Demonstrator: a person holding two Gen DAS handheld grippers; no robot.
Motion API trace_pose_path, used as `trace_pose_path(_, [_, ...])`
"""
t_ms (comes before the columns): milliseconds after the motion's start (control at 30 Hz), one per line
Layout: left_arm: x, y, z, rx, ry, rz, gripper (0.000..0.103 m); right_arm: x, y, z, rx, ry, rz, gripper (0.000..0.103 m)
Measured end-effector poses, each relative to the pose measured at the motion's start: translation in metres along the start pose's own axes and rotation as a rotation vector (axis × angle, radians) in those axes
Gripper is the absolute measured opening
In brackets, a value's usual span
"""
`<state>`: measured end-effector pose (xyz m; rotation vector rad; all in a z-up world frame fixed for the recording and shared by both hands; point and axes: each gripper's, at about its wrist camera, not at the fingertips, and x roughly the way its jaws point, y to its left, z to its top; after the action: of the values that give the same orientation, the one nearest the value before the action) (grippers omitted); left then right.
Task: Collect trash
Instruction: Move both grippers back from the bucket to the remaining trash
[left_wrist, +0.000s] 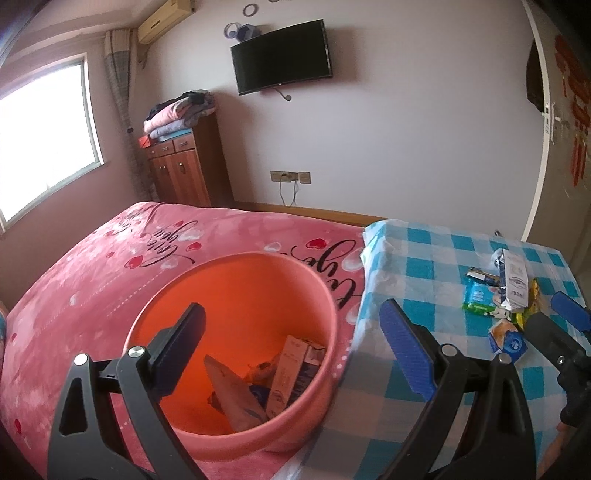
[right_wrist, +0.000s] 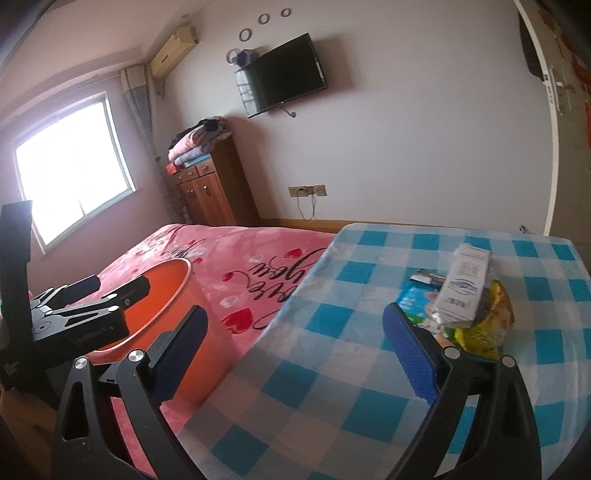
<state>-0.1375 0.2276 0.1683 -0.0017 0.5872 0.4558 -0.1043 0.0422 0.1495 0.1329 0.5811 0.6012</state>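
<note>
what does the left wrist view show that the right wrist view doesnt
Only the left wrist view looks down into the orange bin, showing cartons and wrappers already inside, plus a small blue-and-orange packet on the checked table. Only the right wrist view shows the whole left gripper, open over the bin. Both share the trash pile, the pink bed and the wall TV.

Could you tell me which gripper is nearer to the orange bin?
Left. The left gripper hangs open right above the orange bin; the right gripper is open over the checkered table.
</note>
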Motion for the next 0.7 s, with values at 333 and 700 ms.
trace_pose_path(333, [0.001,-0.045,-0.002,0.068,0.013,-0.02,0.095,-0.013,-0.048,-0.012,0.082,-0.014,-0.036,0.094])
trace_pose_path(700, [0.015,-0.093,-0.009,0.142,0.054,-0.023,0.095,-0.019,-0.11,-0.031,0.191,-0.01,-0.077,0.094])
